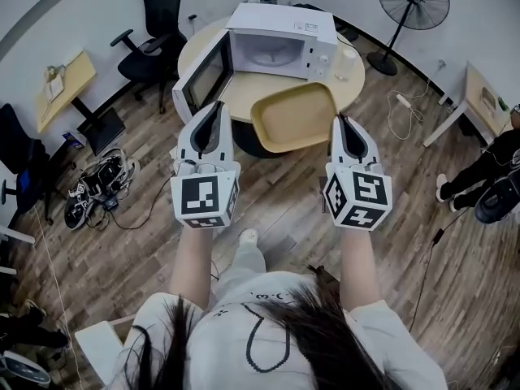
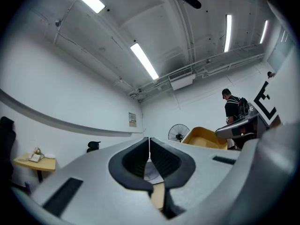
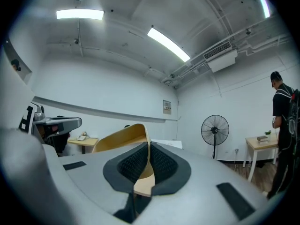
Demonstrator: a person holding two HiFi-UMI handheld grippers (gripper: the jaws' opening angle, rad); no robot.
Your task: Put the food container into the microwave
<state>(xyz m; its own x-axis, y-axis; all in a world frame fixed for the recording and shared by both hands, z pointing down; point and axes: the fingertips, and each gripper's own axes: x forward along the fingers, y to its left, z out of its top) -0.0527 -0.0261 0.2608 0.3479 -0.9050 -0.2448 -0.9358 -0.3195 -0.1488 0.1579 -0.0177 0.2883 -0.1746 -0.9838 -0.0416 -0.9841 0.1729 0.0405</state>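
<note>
Now right gripper (image 1: 340,120) tight on food container (image 1: 292,119) rim, left gripper (image 1: 216,106) closed.

Round table (image 1: 197,52) at the top of the head view, pale wood top, and there's the microwave (image 1: 282,42) sitting square on it, white. Its door (image 1: 203,78) is swung wide open toward the near-left edge and the cavity is bare. Just to the right of the microwave, a small white cup (image 1: 345,63) stands upright on the tabletop, close beside it but apart. The near part of the tabletop is covered from sight. Underneath, it's all wooden plank floor (image 1: 284,205), and the table stands on that.
</note>
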